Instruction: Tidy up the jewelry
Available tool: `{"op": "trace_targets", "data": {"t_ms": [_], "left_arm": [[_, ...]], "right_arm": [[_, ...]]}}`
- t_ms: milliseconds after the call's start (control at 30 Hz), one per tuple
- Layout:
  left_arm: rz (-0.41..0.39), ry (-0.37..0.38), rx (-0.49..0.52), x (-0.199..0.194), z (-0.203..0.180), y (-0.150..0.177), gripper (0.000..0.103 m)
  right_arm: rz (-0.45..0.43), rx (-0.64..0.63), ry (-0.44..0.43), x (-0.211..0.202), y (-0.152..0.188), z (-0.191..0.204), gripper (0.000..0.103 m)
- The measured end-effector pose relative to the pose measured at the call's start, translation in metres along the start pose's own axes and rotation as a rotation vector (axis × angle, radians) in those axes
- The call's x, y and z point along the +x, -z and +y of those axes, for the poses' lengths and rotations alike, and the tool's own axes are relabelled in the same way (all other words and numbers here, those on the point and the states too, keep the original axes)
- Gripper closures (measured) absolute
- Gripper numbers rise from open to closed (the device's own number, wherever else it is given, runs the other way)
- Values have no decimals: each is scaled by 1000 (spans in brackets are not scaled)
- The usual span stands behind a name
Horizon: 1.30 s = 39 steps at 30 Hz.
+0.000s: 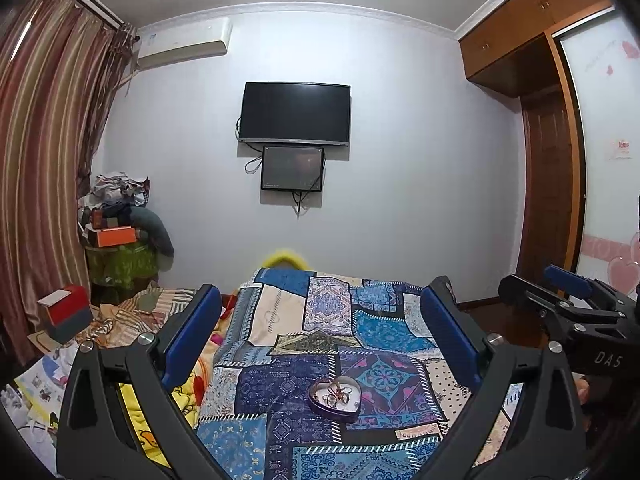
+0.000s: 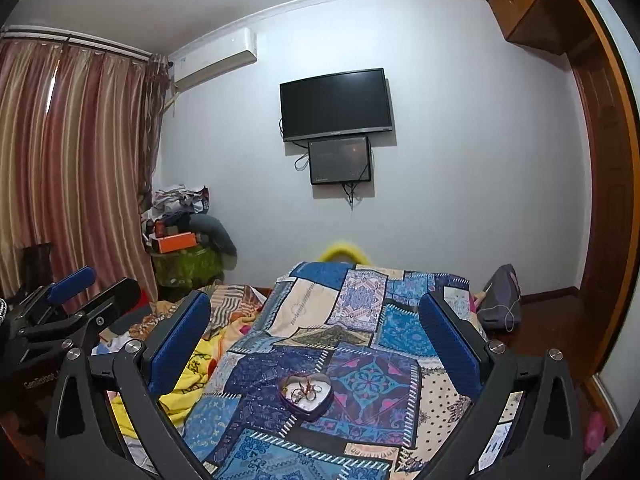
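Observation:
A purple heart-shaped tin [image 1: 335, 399] sits on the blue patchwork bedspread [image 1: 360, 336], holding several pieces of jewelry [image 1: 338, 392] in a tangle. It also shows in the right wrist view [image 2: 306, 396] with the jewelry [image 2: 306, 392] inside. My left gripper [image 1: 320, 312] is open and empty, held above and behind the tin. My right gripper [image 2: 316, 320] is open and empty, likewise above the tin. The right gripper also shows in the left wrist view [image 1: 568, 292] at the right edge; the left gripper shows in the right wrist view [image 2: 76, 292] at the left.
A yellow blanket [image 2: 192, 376] and striped bedding [image 1: 132, 316] lie left of the bedspread. A red and grey box [image 1: 66, 312] sits at the far left. A cluttered pile [image 1: 120, 232] stands in the corner. A grey bag [image 2: 500, 300] lies right of the bed.

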<state>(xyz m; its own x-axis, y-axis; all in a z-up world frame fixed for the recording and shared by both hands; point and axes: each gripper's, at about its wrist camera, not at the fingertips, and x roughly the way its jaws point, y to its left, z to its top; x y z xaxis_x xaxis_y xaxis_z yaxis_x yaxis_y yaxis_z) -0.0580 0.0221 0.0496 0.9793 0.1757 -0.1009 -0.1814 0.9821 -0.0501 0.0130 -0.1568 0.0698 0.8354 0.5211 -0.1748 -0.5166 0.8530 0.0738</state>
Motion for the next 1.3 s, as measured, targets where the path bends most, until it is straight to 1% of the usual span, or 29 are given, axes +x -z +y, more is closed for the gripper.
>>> {"op": "trace_targets", "data": {"t_ms": [433, 600, 1300], "left_arm": [[21, -3, -16, 7, 5, 4, 3], [22, -8, -9, 9, 5, 5, 3], [37, 24, -14, 12, 6, 7, 3]], "right_arm": [[18, -11, 2, 0, -1, 1, 0], [19, -10, 1, -1, -1, 1, 0], [16, -2, 4, 0, -4, -2, 0]]}}
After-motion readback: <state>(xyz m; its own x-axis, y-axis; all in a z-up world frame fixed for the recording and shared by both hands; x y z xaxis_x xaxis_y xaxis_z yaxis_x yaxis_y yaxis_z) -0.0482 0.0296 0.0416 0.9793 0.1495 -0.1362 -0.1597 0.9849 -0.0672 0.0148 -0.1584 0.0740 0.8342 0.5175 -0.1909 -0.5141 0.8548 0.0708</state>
